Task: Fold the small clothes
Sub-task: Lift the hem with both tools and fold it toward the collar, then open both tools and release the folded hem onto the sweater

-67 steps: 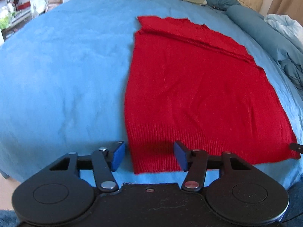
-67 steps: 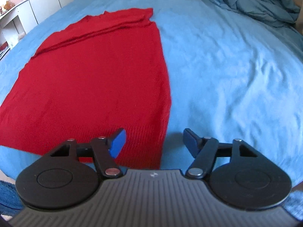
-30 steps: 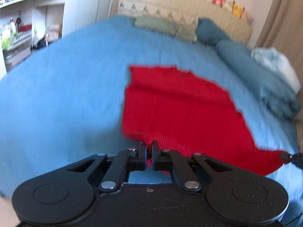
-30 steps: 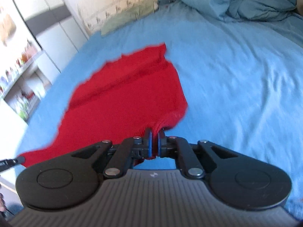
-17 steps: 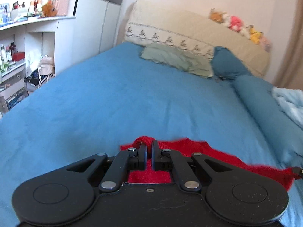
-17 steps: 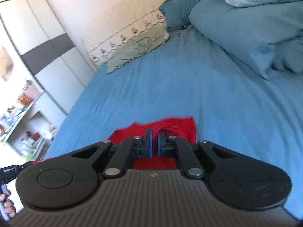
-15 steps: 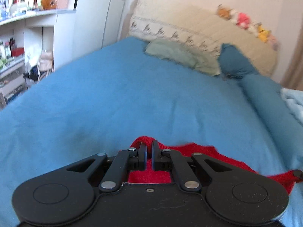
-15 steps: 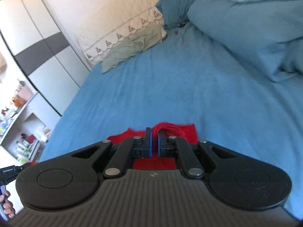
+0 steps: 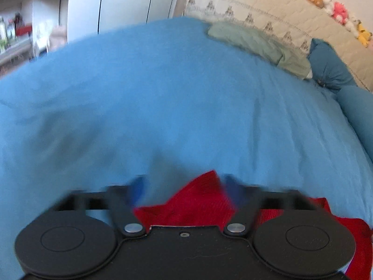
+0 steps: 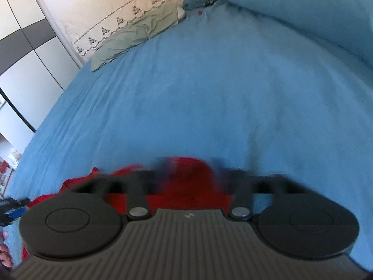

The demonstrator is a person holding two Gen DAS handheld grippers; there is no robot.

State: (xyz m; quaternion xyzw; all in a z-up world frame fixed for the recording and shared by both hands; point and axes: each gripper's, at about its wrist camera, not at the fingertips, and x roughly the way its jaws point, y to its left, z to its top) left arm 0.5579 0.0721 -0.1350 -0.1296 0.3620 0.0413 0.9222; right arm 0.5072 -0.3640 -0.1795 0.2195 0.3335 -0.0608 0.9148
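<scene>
A red knit garment (image 9: 198, 198) lies on the blue bed sheet (image 9: 174, 93), just under my left gripper (image 9: 184, 186). Its jaws are blurred and stand apart, open, with a raised red corner between them. In the right wrist view the same red garment (image 10: 188, 182) lies bunched between the spread, blurred fingers of my right gripper (image 10: 191, 165), also open. Most of the garment is hidden below both gripper bodies.
A green pillow (image 9: 256, 44) and a cream headboard cushion (image 9: 268, 16) lie at the far end of the bed. Blue pillows and duvet (image 10: 314, 11) are piled on the right. White cupboards (image 9: 116, 2) and shelves stand left. The left gripper's tip (image 10: 14, 207) shows at the right view's left edge.
Both grippers carried the garment's near hem toward the far end, folding it over. Both jaws, shut on the hem half a second ago, have now opened and let it go.
</scene>
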